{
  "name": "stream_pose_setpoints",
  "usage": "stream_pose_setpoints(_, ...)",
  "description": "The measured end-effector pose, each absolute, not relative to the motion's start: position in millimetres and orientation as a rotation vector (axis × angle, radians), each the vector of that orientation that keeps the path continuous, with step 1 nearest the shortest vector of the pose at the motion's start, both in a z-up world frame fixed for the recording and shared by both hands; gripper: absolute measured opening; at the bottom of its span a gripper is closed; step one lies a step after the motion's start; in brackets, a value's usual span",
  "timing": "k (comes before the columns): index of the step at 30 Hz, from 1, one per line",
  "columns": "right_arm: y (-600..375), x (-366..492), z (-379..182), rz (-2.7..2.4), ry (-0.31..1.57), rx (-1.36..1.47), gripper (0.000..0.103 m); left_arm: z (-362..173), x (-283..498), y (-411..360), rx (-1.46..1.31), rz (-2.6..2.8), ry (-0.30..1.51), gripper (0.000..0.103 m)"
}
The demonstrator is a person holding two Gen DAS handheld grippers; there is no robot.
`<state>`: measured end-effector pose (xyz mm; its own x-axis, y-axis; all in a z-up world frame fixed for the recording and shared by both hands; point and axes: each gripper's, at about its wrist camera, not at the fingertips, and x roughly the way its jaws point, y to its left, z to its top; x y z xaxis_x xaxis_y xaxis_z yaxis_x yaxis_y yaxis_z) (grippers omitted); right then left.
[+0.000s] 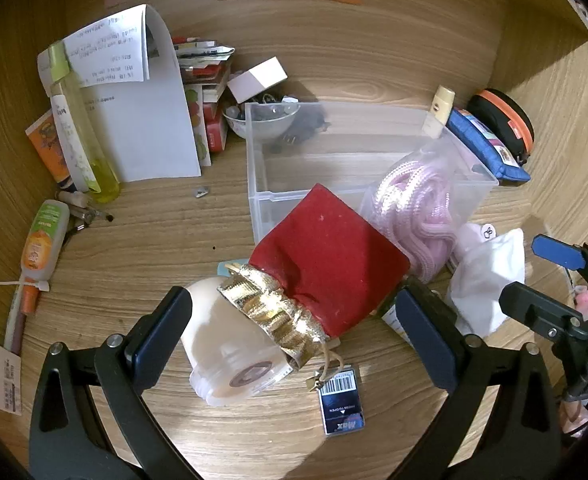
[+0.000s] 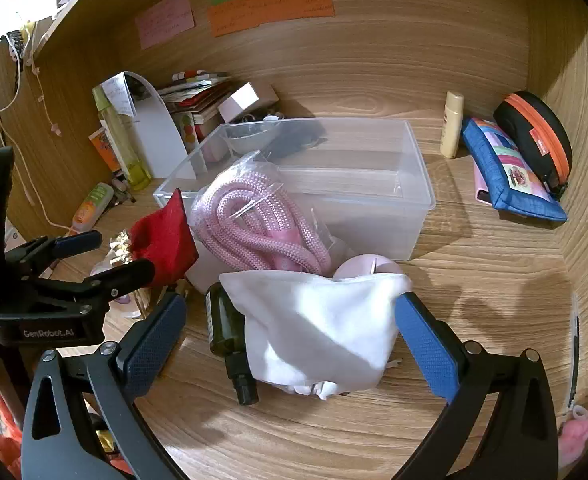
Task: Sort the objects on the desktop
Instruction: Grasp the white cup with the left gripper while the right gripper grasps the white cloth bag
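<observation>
My left claw (image 1: 290, 328) tilts down, jaws wide apart around the red velvet pouch (image 1: 329, 264) and cream jar (image 1: 230, 352) on the surface (image 1: 154, 248). My right claw (image 2: 290, 340), likewise apart, straddles the white cloth bag (image 2: 317, 324) before the clear bin (image 2: 413, 184).

I am looking into a home desk nook, a wood-grain desktop (image 2: 473, 264) walled in by matching panels on three sides. Colored sticky notes (image 2: 270, 8) sit at the top of the frame, and personal clutter lines the edges: lotion tubes (image 1: 44, 242) at left, zip pouches (image 2: 513, 172) at right, receipts (image 1: 106, 50) upper left, and a clear storage bin (image 2: 373, 184) in the center.
</observation>
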<state>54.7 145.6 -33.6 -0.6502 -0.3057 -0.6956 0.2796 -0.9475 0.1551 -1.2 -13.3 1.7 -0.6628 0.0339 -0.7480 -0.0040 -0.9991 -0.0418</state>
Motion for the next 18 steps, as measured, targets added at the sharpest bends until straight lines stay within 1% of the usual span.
stream_pose_setpoints(12,149.1,54.3,-33.0,-2.592,-0.051,1.112,0.103,4.5,4.3,-12.3,-1.251,2.871,-0.071,0.103)
stream_pose_setpoints(18,152.2,55.3,-32.2,-2.602,-0.045,1.114,0.103,13.1,7.9,-24.9,-1.216,2.867,-0.131,0.103)
